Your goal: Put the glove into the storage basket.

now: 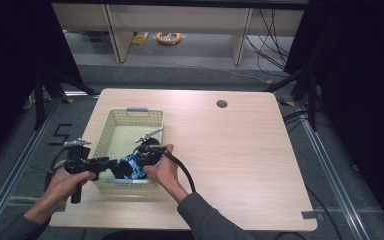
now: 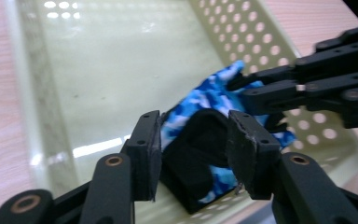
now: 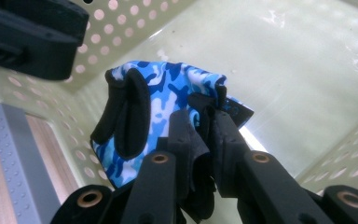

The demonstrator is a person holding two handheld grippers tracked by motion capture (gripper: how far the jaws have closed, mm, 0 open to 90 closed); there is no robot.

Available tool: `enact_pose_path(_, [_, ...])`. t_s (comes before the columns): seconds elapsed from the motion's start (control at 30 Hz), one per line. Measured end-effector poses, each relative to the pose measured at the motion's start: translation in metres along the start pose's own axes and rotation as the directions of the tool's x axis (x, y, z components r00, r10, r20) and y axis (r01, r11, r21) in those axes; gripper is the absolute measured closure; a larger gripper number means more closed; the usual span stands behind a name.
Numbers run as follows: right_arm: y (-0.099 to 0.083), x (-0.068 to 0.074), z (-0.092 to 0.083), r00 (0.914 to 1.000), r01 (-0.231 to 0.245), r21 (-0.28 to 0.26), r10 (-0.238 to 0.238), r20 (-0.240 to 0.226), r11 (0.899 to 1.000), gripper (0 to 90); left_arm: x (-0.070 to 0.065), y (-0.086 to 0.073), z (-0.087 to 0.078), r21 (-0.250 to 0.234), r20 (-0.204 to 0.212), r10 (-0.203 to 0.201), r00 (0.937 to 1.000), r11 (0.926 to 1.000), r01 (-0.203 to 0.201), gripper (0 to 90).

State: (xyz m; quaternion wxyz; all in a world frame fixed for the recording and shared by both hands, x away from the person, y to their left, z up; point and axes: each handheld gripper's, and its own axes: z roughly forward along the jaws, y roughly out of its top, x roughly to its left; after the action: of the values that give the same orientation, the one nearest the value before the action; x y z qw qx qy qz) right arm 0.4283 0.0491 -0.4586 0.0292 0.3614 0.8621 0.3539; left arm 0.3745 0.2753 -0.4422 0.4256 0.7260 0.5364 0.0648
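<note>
Nearest the table edge: left gripper point(image 2: 193, 154), jaws parted and standing either side of the black cuff of a blue camouflage-print fabric glove point(image 2: 205, 140), pads not pressing, apparently letting go. Just beyond: right gripper point(image 3: 200, 135), jaws clamped on a fold of the same glove, probably to carry its weight alone. Glove hanging low inside the pale yellow perforated plastic basket point(image 1: 111, 127), near its front wall, likely for setting down there. Farther off: bare light wooden table point(image 1: 230, 145).
</note>
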Motion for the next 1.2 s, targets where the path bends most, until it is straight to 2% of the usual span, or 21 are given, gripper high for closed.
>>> enact_pose_path(0.07, [0.0,0.0,0.0,1.0,0.008,0.0,-0.008,0.0,1.0,78.6,-0.004,0.0,-0.001,-0.007,0.005,0.008,1.0,0.9999,-0.008,54.2])
enact_pose_path(0.1, [-0.001,0.0,0.001,0.9999,0.008,0.004,-0.008,0.009,1.0,76.8,-0.012,-0.001,-0.003,-0.014,0.022,0.029,0.9993,0.9995,-0.029,53.7])
enact_pose_path(0.2, [0.0,0.0,0.001,0.9998,0.018,0.004,-0.018,-0.008,1.0,73.5,-0.023,-0.002,-0.005,-0.009,0.051,0.046,0.9977,0.9989,-0.046,51.5])
enact_pose_path(0.27, [0.0,0.0,0.001,0.9998,0.018,0.005,-0.018,-0.007,1.0,72.0,-0.025,-0.003,-0.005,-0.008,0.056,0.043,0.9975,0.9991,-0.043,51.1])
enact_pose_path(0.33, [0.0,0.0,-0.001,0.9991,0.04,-0.006,-0.04,0.012,0.999,66.8,-0.031,-0.003,-0.006,-0.006,0.095,0.027,0.9951,0.9996,-0.027,50.9])
enact_pose_path(0.4, [0.001,0.0,-0.003,0.9992,0.039,-0.006,-0.039,0.007,0.999,62.7,-0.034,-0.004,-0.007,-0.003,0.096,0.038,0.9946,0.9993,-0.038,50.6])
enact_pose_path(0.43, [0.001,0.001,-0.004,0.9997,0.025,-0.005,-0.025,0.007,1.0,60.4,-0.036,-0.004,-0.007,-0.013,0.093,0.032,0.9952,0.9994,-0.031,50.2])
enact_pose_path(0.6, [0.003,-0.001,-0.01,0.9992,0.039,-0.039,-0.039,0.006,0.998,57.3,-0.037,-0.003,-0.008,-0.023,0.114,0.034,0.9929,0.9992,-0.032,47.6])
enact_pose_path(0.67, [0.004,-0.001,-0.019,0.9998,-0.011,-0.039,0.012,0.018,0.999,53.4,-0.038,-0.004,-0.008,-0.018,0.11,0.033,0.9934,0.9994,-0.031,44.9])
enact_pose_path(0.7, [0.004,-0.002,-0.021,0.9998,-0.01,-0.046,0.011,0.018,0.999,52.1,-0.039,-0.004,-0.007,-0.019,0.109,0.032,0.9935,0.9994,-0.03,43.1])
enact_pose_path(0.77, [0.003,-0.005,-0.028,0.9999,-0.006,-0.066,0.007,0.012,0.998,49.3,-0.041,-0.005,-0.008,-0.021,0.118,0.035,0.9925,0.9992,-0.033,41.5])
enact_pose_path(0.8, [0.003,-0.007,-0.031,0.9997,0.014,-0.094,-0.016,-0.017,0.995,48.7,-0.041,-0.005,-0.008,-0.021,0.118,0.035,0.9925,0.9992,-0.033,40.8])
enact_pose_path(0.83, [0.002,-0.01,-0.037,0.999,0.045,-0.114,-0.046,-0.005,0.993,47.7,-0.043,-0.005,-0.008,-0.029,0.123,0.041,0.9915,0.9988,-0.038,39.7])
enact_pose_path(0.87, [0.001,-0.012,-0.04,0.9992,0.038,-0.137,-0.039,-0.005,0.99,47.4,-0.046,-0.005,-0.009,-0.031,0.131,0.046,0.9903,0.9986,-0.042,38.3])
enact_pose_path(0.93, [0.001,-0.013,-0.044,0.9991,0.039,-0.129,-0.041,-0.008,0.991,47.4,-0.048,-0.005,-0.009,-0.029,0.128,0.044,0.9908,0.9988,-0.04,35.1])
enact_pose_path(0.97, [0.0,-0.013,-0.047,0.9991,0.038,-0.149,-0.04,-0.011,0.988,47.4,-0.05,-0.005,-0.009,-0.021,0.131,0.046,0.9903,0.9988,-0.043,35.1])
enact_pose_path(1.03, [-0.005,-0.016,-0.062,0.9982,0.056,-0.156,-0.058,-0.012,0.986,45.4,-0.054,-0.006,-0.008,-0.017,0.132,0.052,0.9898,0.9986,-0.05,31.0])
enact_pose_path(1.07, [-0.005,-0.016,-0.062,0.9982,0.056,-0.156,-0.058,-0.012,0.986,45.4,-0.056,-0.007,-0.007,-0.02,0.129,0.056,0.99,0.9983,-0.054,31.0])
enact_pose_path(1.1, [-0.009,-0.019,-0.069,0.9985,0.041,-0.182,-0.047,-0.027,0.982,43.8,-0.059,-0.008,-0.006,-0.022,0.147,0.056,0.9876,0.9983,-0.054,26.3])
enact_pose_path(1.17, [-0.012,-0.021,-0.077,0.9988,0.042,-0.171,-0.045,-0.016,0.984,43.0,-0.061,-0.008,-0.006,-0.025,0.142,0.053,0.9885,0.9984,-0.05,20.7])
enact_pose_path(1.2, [-0.014,-0.024,-0.08,0.9981,0.058,-0.181,-0.061,-0.008,0.982,42.6,-0.065,-0.009,-0.006,-0.04,0.133,0.049,0.9899,0.9982,-0.044,15.4])
